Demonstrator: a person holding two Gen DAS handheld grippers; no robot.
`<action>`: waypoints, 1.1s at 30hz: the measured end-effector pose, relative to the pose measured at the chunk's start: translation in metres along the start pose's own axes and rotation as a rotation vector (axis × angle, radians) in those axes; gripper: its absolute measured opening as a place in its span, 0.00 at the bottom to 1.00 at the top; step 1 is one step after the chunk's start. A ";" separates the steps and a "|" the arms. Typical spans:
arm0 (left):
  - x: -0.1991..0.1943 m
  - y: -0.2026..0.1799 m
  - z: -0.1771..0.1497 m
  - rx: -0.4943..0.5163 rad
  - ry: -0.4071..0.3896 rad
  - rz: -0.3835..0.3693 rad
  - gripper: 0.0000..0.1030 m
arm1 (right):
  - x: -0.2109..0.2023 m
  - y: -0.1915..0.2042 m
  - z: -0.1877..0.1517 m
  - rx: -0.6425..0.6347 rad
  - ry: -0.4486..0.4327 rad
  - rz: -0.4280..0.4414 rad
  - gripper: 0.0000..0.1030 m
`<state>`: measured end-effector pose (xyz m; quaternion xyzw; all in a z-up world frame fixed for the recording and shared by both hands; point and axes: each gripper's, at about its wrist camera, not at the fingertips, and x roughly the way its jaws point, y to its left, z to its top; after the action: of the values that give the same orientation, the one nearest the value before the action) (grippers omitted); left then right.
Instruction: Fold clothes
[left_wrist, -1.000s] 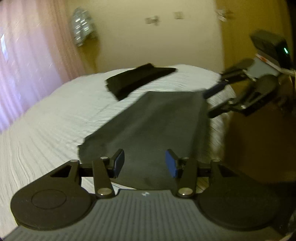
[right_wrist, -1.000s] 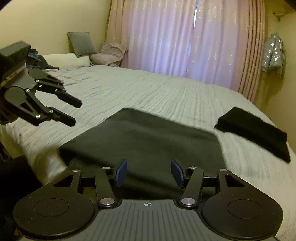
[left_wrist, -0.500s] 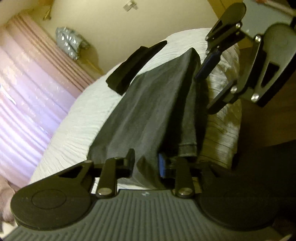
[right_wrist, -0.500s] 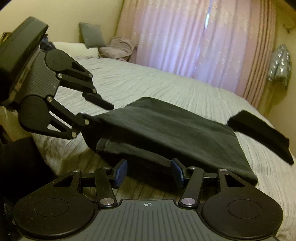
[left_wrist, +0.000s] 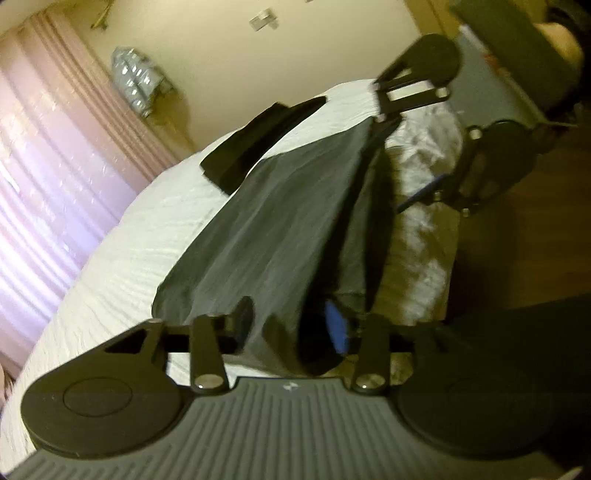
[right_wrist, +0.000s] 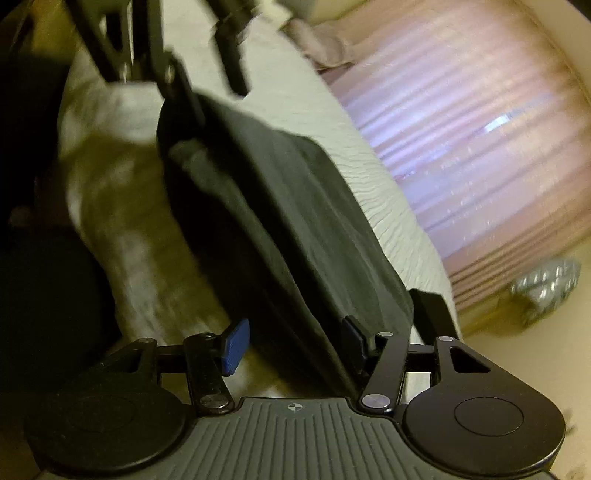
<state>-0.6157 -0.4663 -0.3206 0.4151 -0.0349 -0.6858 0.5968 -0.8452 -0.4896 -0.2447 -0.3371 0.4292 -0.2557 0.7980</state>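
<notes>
A dark grey, soft matte cloth garment (left_wrist: 280, 221) lies along the near edge of a bed with a white ribbed cover (left_wrist: 122, 258), its near hem hanging down over the side. One more garment, black and folded into a flat oblong (left_wrist: 258, 136), rests farther along the bed, close to the grey one's far corner. That makes two garments in all.

The left gripper (left_wrist: 291, 325), black plastic with blue pads, has a rumpled fold of the grey cloth bunched between its fingers; its jaws have just been opening and stand at a middling width, and whether the pads still press the cloth cannot be told. The right gripper (right_wrist: 293, 341) stands at a middling width too, its jaws having just been opening a little; the grey garment's (right_wrist: 295, 206) edge passes between them against the right-hand pad, while the left-hand pad is clear of it.

Pink pleated curtains (right_wrist: 480, 147) hang beyond the bed, and a silvery crinkled item (left_wrist: 138, 79) hangs on the yellow wall.
</notes>
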 end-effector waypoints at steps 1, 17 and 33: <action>0.000 -0.005 0.002 0.026 -0.008 -0.005 0.54 | 0.003 0.001 -0.002 -0.031 0.000 -0.004 0.66; 0.043 -0.052 0.019 0.262 0.022 0.024 0.68 | 0.067 -0.023 -0.029 -0.123 0.022 0.040 0.78; 0.048 -0.057 0.011 0.427 0.067 0.273 0.73 | 0.062 -0.083 0.003 0.239 -0.048 0.100 0.34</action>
<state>-0.6646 -0.4955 -0.3697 0.5457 -0.2146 -0.5617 0.5837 -0.8213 -0.5851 -0.2126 -0.2236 0.3929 -0.2567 0.8543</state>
